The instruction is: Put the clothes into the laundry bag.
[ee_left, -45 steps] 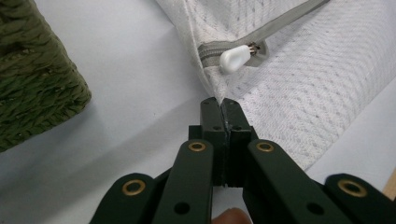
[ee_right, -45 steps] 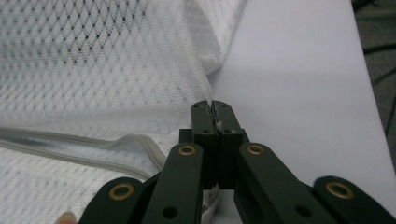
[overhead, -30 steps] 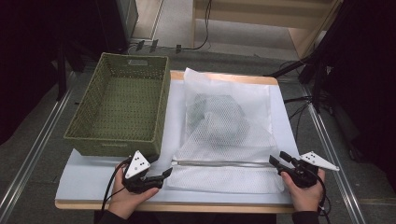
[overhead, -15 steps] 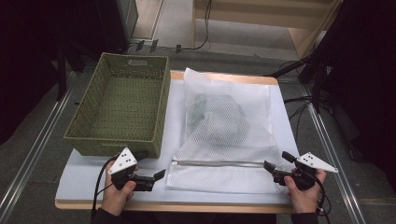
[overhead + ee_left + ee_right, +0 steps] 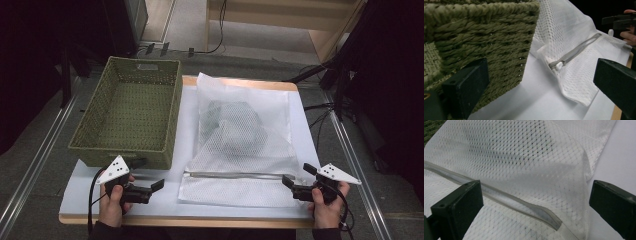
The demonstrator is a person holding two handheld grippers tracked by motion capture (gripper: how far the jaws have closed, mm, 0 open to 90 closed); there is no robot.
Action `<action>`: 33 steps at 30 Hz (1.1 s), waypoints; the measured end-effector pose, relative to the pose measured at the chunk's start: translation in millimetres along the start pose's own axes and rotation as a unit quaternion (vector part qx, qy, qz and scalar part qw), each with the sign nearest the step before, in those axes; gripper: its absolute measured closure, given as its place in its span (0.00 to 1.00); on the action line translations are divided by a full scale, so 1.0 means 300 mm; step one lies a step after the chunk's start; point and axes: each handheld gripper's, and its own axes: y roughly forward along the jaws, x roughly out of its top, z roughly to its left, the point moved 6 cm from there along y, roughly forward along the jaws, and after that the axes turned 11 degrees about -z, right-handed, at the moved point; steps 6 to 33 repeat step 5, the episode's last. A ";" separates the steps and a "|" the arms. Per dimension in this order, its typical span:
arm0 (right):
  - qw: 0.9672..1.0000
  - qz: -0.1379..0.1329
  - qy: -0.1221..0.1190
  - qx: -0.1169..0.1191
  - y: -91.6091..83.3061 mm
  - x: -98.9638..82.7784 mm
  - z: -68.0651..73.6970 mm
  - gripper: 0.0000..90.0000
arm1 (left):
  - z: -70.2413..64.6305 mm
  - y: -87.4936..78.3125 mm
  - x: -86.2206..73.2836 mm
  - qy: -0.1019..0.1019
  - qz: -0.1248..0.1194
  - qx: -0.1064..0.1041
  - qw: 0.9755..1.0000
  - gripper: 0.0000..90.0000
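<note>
Mesh laundry bag [image 5: 243, 145] lies flat on the white-covered table [image 5: 85, 200], zipper [image 5: 235, 174] shut along its near edge, both grippers let go.

Largest first: the table carries a green woven basket [image 5: 131, 116] at the left and the bag just beside it at the right, with something dark bundled inside the mesh. The zipper's long axis runs left to right across the table, its white pull [image 5: 559, 66] at the left end, its stop at the right. The left gripper [image 5: 148, 176] sits near the basket's front corner, apart from the bag, its jaws having just been opening, nothing between them. The right gripper [image 5: 294, 176] is nearer, just off the zipper's right end, jaws spread wide and empty.
</note>
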 end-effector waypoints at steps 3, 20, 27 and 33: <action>1.000 0.004 -0.002 -0.001 0.003 -0.003 0.002 0.00 | 0.000 0.007 -0.007 -0.002 0.008 0.000 1.000 0.01; 1.000 0.004 -0.002 -0.002 0.003 -0.003 0.003 0.00 | -0.003 0.010 -0.008 -0.001 0.009 -0.003 1.000 0.01; 1.000 0.004 -0.002 -0.002 0.003 -0.003 0.003 0.00 | -0.003 0.010 -0.008 -0.001 0.009 -0.003 1.000 0.01; 1.000 0.004 -0.002 -0.002 0.003 -0.003 0.003 0.00 | -0.003 0.010 -0.008 -0.001 0.009 -0.003 1.000 0.01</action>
